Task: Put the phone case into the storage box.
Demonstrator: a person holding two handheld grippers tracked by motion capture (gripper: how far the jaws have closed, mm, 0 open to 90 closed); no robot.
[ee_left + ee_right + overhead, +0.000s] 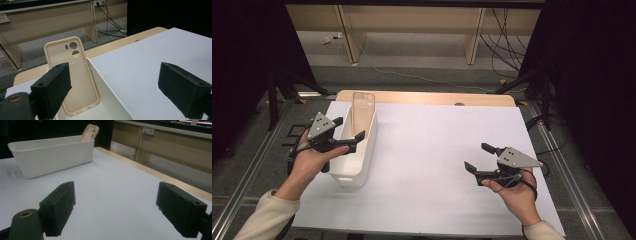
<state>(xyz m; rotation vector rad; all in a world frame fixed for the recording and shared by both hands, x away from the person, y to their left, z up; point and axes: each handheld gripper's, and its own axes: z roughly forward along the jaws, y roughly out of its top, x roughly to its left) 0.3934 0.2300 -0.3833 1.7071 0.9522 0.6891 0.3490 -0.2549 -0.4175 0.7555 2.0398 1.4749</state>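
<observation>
Both grippers stand with jaws spread wide and nothing between them. Starting at the left of the high view, the left gripper is held over the near half of the white bin, one jaw outside the bin's left wall and the other reaching above its open interior. From that gripper the beige phone case lies at about one o'clock, close by; in the left gripper view the phone case stands nearly upright on its short bottom edge, leaning back against the bin's far end wall, its hollow inner side and camera cut-outs turned toward the jaws. Its long axis runs up and down, tipped slightly away, with the top poking above the rim. Moving rightward, bare white tabletop separates the bin from the right gripper, which hovers well apart near the table's right front; from there the case sits at about ten o'clock, far off. I judge the left hand far better placed to reach the case, closing across its narrow width.
</observation>
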